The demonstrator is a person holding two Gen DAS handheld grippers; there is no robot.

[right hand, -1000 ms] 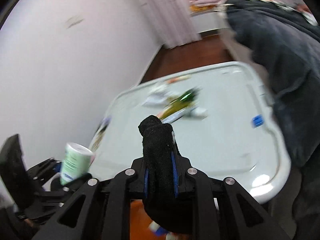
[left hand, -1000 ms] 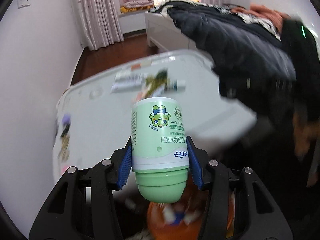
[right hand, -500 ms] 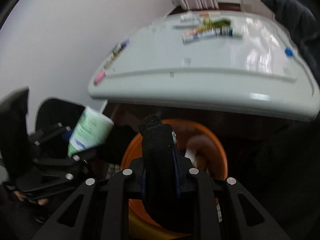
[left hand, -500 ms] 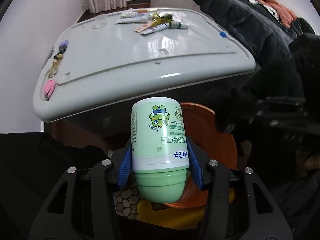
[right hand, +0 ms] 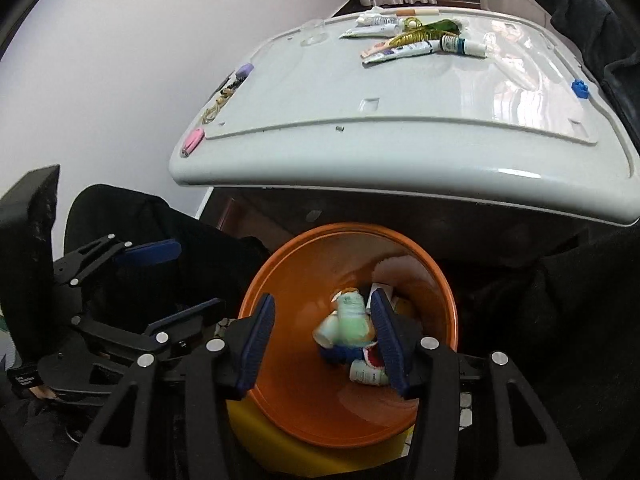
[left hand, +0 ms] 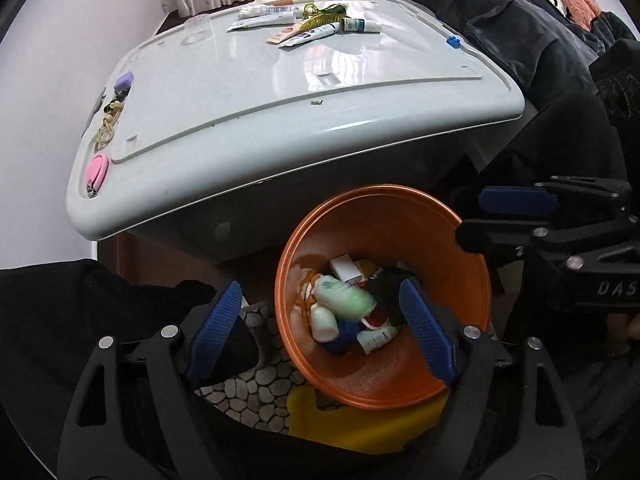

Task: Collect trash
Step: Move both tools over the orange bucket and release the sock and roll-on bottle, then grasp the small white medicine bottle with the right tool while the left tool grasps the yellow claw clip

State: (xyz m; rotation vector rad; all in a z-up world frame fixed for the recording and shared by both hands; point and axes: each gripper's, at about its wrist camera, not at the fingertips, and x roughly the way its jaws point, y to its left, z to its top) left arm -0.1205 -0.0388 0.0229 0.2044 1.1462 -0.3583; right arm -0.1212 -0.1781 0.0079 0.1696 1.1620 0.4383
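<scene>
Since half a second ago both grippers have let go: the pale-green cylindrical plastic bottle [left hand: 347, 300] that the left gripper [left hand: 320, 332] held and the black fabric item [left hand: 390, 286] that the right gripper [right hand: 322, 338] held now lie inside the round orange plastic waste bin [left hand: 476, 280]. The large white rounded plastic tabletop [left hand: 224, 120] fills the upper field of both views; the bin stands on the floor below its near edge. Both grippers hang over the bin mouth with blue-padded jaws spread wide and nothing between them. Other small bottles and tubes lie in the bin with the green bottle. Judged progress: partly done. A cluster of squeezed tubes and wrappers [left hand: 308, 26] is left at the far end of the tabletop. A blue toy brick [left hand: 454, 41], a pink oval case [left hand: 96, 172] and a coiled cord [left hand: 106, 130] lie along its edges; whether these count as trash cannot be told.
</scene>
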